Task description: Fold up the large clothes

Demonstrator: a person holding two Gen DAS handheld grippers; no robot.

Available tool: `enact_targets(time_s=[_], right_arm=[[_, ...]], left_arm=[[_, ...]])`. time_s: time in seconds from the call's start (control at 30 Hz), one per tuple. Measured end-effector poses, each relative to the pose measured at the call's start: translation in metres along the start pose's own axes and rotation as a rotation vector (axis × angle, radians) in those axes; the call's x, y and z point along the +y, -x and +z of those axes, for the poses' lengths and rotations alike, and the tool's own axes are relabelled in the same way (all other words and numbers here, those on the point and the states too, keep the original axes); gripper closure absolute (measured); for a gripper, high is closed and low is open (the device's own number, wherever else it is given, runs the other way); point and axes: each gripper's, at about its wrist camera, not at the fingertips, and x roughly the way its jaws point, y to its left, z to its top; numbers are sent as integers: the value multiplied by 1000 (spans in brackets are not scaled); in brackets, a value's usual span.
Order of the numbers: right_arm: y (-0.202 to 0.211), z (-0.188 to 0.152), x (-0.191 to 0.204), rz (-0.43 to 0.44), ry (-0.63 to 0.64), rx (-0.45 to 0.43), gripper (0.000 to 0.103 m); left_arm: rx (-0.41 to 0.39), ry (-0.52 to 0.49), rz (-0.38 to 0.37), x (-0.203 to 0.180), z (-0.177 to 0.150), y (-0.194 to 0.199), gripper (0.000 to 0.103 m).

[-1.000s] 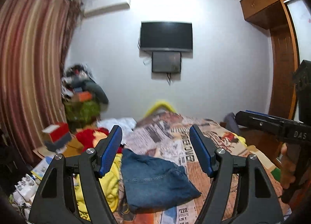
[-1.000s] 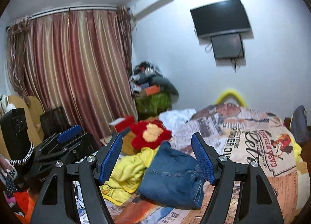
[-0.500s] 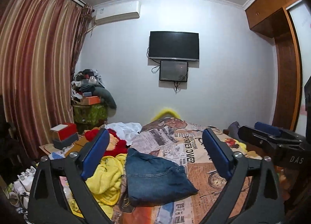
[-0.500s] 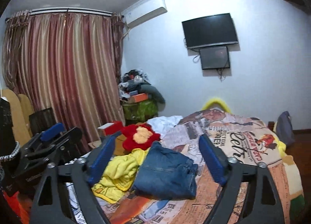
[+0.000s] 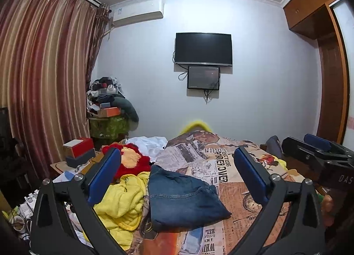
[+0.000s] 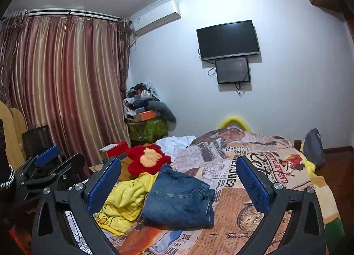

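Low in the centre of both views lie the folded blue jeans [image 5: 183,199] on a bed [image 5: 234,190] covered with a newspaper-print spread — they sit in a compact bundle, the seamed edge facing the camera. Just left of them in the frame, touching their edge, is a crumpled yellow garment [image 5: 124,201], and behind that a red plush toy [image 5: 132,162] with a pale centre; a white cloth [image 5: 150,142] is bunched further back.

At the bottom of the left wrist view the left gripper [image 5: 177,177] hangs above the bed with its blue-padded fingers [image 5: 104,175] spread wide apart, nothing between them. The right gripper [image 6: 178,182] looks the same in its own view — fingers [image 6: 252,184] wide apart and empty, the jeans framed in the gap but well beyond the tips. Each tool shows at the edge of the other's picture: the right one at the right edge of the left view, the left one at the lower left of the right view.

On the far wall a dark television [image 5: 203,49] hangs above a smaller screen [image 5: 203,77], striped curtains [image 5: 44,82] fill the left of the frame, and an air conditioner [image 5: 137,13] sits upper left of centre
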Motion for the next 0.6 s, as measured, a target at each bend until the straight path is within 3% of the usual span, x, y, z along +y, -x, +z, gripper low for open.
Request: enact_targets(time_s=[0.6], right_arm=[[-1,1,1,2,8,6,0]], left_arm=[[24,21,7,2,-3,-7,0]])
